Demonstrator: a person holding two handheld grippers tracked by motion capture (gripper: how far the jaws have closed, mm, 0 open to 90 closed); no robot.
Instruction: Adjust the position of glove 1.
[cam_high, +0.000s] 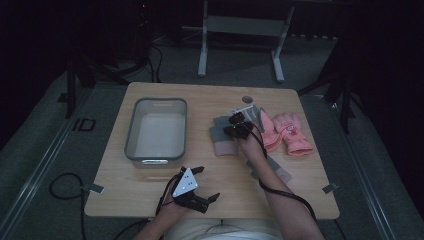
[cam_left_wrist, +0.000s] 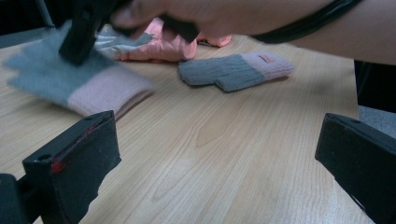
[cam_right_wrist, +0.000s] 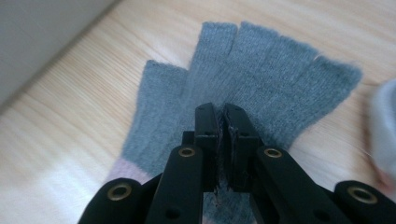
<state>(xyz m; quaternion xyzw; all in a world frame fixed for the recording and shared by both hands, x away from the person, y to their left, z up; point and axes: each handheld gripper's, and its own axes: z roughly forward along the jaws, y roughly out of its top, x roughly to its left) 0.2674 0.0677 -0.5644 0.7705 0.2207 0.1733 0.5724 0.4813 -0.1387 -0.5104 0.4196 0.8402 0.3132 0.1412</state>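
Note:
A grey knit glove with a pink cuff (cam_high: 220, 138) lies right of the table's middle. My right gripper (cam_high: 239, 125) is over it and shut, pinching the grey fabric (cam_right_wrist: 261, 70) between its jaws (cam_right_wrist: 222, 109). In the left gripper view that glove (cam_left_wrist: 56, 79) looks blurred under the right gripper (cam_left_wrist: 81, 32). The matching glove (cam_left_wrist: 233, 70) lies flat nearer the front, partly hidden under the right forearm (cam_high: 282, 174). My left gripper (cam_high: 207, 183) hovers near the front edge, open and holding nothing (cam_left_wrist: 217, 135).
A grey plastic bin (cam_high: 130, 135) stands left of centre with nothing visible inside; its wall (cam_right_wrist: 37, 32) is close to the pinched glove. A pair of pink padded gloves (cam_high: 287, 132) lies at the right (cam_left_wrist: 159, 44). Cables trail off the front edge.

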